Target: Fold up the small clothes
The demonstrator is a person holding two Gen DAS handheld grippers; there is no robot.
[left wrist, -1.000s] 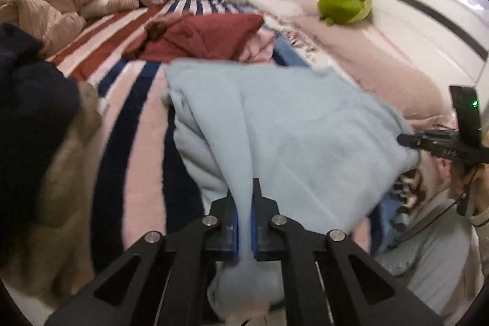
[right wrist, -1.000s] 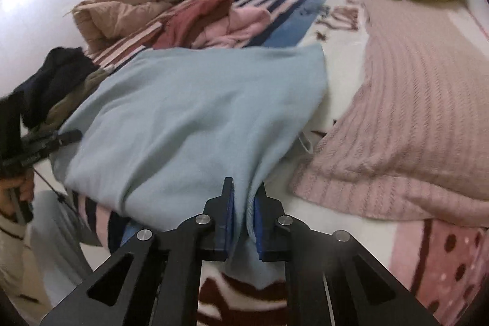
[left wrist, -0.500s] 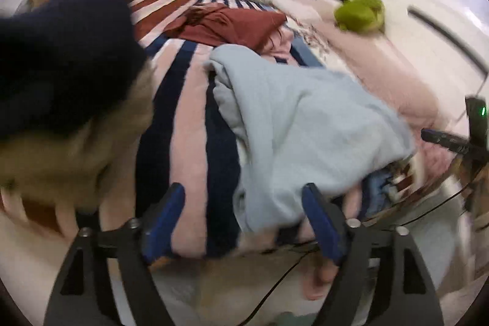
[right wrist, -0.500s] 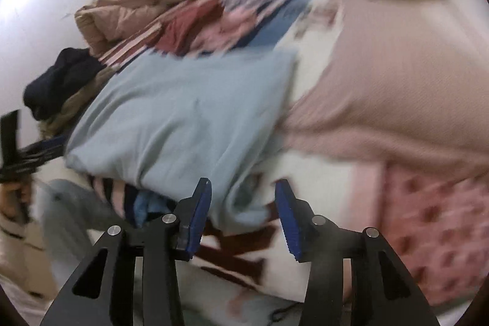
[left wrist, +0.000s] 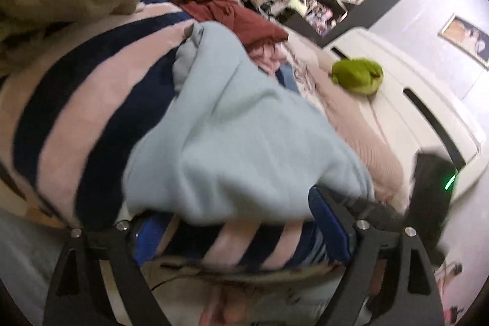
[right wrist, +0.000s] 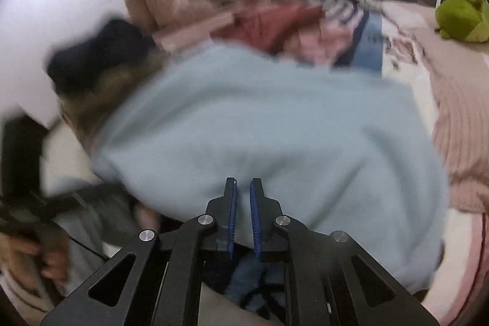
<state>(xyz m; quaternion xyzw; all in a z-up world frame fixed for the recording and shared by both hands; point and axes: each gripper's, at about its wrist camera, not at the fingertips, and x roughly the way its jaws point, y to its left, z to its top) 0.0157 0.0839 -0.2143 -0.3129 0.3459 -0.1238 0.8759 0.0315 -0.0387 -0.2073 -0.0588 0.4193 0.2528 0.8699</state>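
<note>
Your left tongs (left wrist: 241, 231) now spread wide and opening, garment released, your right tongs (right wrist: 242, 214) closed again at the near hem, no cloth visibly pinched, light blue garment (left wrist: 244, 142) dropped onto the striped bed (left wrist: 76, 112), green plush (left wrist: 359, 75) beyond.

Sweater (left wrist: 244, 124) on striped blanket (left wrist: 76, 112), clothes pile (left wrist: 232, 14) behind, plush toy (left wrist: 357, 77) right

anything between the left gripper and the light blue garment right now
Nothing visible. The left gripper, jaws opening, sits right at the near edge of the light blue garment, which bulges over the striped blanket. No other clothing lies between them; the maroon garment lies beyond it.
</note>
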